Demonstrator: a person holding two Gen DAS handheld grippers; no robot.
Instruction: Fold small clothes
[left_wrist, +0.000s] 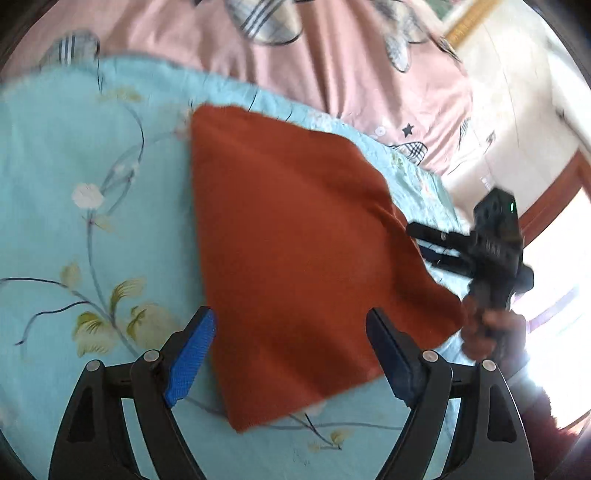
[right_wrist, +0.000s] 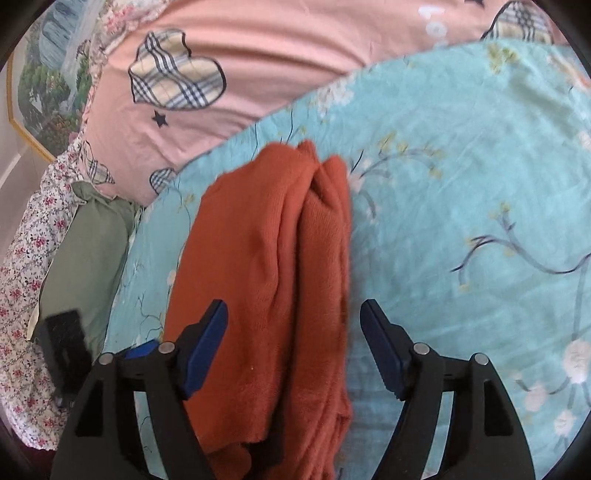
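A rust-orange knit garment (left_wrist: 295, 236) lies folded flat on a light blue floral sheet (left_wrist: 92, 184). My left gripper (left_wrist: 291, 354) is open, its blue pads on either side of the garment's near edge, just above it. In the right wrist view the same garment (right_wrist: 269, 258) lies in long bunched folds, and my right gripper (right_wrist: 293, 350) is open above its near end, holding nothing. The right gripper also shows in the left wrist view (left_wrist: 436, 247), at the garment's right edge, held by a hand.
A pink quilt (right_wrist: 277, 66) with plaid heart patches lies beyond the blue sheet. A green cushion (right_wrist: 88, 251) and a flowered cloth (right_wrist: 26, 258) lie at the left in the right wrist view. A framed picture (right_wrist: 44, 74) hangs on the wall.
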